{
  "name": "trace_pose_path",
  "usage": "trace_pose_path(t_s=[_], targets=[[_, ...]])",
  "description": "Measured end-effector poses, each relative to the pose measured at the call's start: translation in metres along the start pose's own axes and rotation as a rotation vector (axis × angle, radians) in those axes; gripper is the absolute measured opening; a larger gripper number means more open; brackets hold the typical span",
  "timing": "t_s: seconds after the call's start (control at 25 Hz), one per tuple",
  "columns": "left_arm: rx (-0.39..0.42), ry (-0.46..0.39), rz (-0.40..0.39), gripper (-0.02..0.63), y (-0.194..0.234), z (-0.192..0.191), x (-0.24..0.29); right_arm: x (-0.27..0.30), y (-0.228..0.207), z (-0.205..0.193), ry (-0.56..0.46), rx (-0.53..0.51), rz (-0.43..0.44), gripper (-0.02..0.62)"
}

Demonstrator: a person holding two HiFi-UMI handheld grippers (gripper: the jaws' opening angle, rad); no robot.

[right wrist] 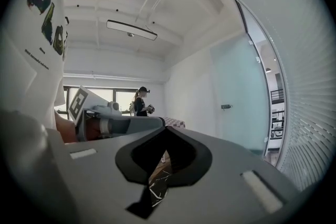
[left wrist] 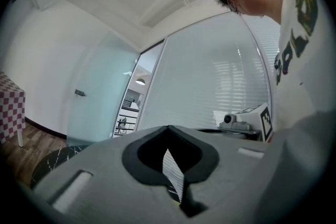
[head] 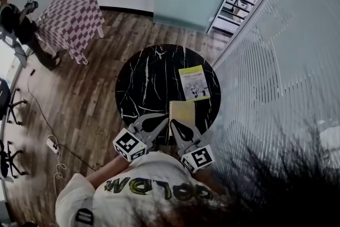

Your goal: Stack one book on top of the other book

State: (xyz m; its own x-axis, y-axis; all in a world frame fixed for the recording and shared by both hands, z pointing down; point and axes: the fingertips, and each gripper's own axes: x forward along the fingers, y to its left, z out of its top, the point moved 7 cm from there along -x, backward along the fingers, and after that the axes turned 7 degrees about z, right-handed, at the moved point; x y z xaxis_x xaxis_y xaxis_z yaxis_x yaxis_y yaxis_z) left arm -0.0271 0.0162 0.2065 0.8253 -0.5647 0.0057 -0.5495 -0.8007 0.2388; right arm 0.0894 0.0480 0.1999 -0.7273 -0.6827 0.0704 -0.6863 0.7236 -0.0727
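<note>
Our left tongs and right tongs are clenched on nothing. The near book lies flat on the tabletop, just beside the far book. It looks thin, stiff and light, so we'd pinch its near edge.

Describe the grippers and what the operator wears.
The left gripper and right gripper both have matte grey, tapered jaws around a dark-lined, teardrop-shaped cutout. Each carries a white cube with black square markers: left cube, right cube. No cables show. The person wears a white T-shirt with yellow-green lettering.
</note>
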Motion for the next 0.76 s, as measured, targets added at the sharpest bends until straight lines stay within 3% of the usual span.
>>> trace_pose_path(t_s=[0.76], targets=[[-0.029,0.024,0.025,0.002,0.0093,-0.0077,-0.0059,0.0067,-0.0034,-0.0032,0.001,0.019,-0.012,0.000]])
